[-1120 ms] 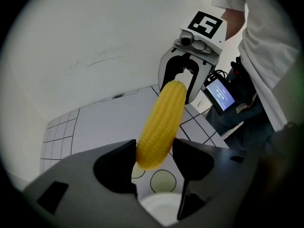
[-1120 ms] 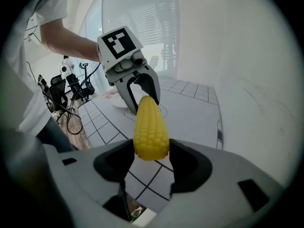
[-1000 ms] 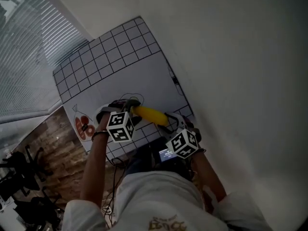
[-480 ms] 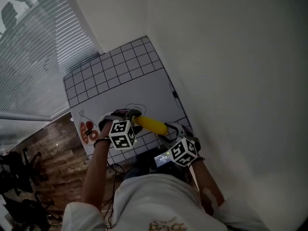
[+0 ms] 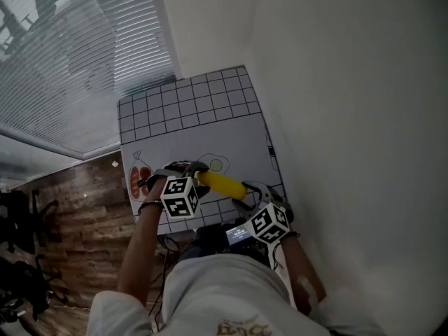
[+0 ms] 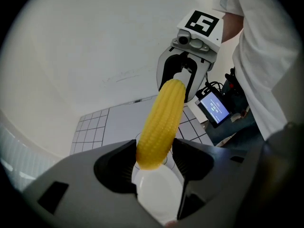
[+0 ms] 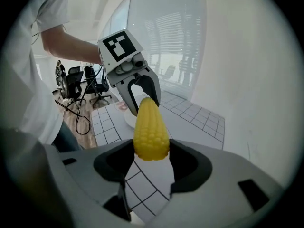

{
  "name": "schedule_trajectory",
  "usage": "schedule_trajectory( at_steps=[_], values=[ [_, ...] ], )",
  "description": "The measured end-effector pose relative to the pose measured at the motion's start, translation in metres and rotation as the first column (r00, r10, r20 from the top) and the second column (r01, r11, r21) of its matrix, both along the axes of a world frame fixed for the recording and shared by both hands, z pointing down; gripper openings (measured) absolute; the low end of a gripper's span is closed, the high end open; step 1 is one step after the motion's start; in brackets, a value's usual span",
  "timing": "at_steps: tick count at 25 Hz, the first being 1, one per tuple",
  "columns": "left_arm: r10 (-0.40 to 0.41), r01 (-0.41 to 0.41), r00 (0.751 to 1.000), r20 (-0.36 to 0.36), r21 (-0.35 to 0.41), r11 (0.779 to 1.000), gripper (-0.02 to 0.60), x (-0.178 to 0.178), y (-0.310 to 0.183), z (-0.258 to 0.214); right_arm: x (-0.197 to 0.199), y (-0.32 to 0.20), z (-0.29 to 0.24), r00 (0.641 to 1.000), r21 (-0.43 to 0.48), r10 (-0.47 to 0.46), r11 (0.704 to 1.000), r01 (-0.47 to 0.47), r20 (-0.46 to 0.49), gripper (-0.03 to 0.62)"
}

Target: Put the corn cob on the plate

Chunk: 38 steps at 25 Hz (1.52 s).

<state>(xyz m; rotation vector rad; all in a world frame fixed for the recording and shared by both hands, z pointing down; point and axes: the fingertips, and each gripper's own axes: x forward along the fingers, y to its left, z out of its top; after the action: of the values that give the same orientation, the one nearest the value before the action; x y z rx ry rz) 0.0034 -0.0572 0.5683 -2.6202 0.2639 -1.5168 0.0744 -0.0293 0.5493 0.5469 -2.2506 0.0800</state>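
As we view it, left claw (image 6: pixel 152 161): pinches one end of the corn cob (image 5: pixel 220 183), above the plate (image 6: pixel 159 196).
Position: aloft, spanning both claws, over the worktop (image 5: pixel 189 110).
Right claw (image 7: pixel 152 156): pinches the other end.
Risk: we judge uneven release could roll it off the plate.

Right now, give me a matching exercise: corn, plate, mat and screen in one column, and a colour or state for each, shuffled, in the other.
Column one:
1. corn
2. plate
3. mat
4. screen

Column two:
A. lit, blue
B. black grid lines
C. yellow, gripped at both ends
D. plain white, round

Pairs: 1-C, 2-D, 3-B, 4-A
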Motion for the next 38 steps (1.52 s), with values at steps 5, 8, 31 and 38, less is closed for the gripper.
schedule_trajectory(
  at_steps=[5,8,31,38],
  values=[
    [-0.110,0.110,0.994,-0.002,0.007,0.994,0.244,-0.033,0.007,-0.005,-0.030,-0.001,-0.005,0.994,0.011,-0.109,0.994,0.109,0.007,0.236],
    [-0.176,0.176,0.984,0.001,0.004,0.984,0.244,-0.056,0.013,-0.005,-0.051,-0.001,-0.006,0.984,0.013,-0.177,0.984,0.177,0.005,0.236],
    [-0.444,0.445,0.896,0.019,-0.042,0.895,0.241,-0.107,0.063,0.012,-0.101,0.025,0.013,0.889,-0.045,-0.456,0.888,0.458,0.047,0.236],
    [-0.450,0.449,0.893,0.010,-0.064,0.891,0.241,-0.121,0.053,0.023,-0.116,0.014,0.023,0.886,-0.071,-0.463,0.883,0.464,0.024,0.236]
  ],
)
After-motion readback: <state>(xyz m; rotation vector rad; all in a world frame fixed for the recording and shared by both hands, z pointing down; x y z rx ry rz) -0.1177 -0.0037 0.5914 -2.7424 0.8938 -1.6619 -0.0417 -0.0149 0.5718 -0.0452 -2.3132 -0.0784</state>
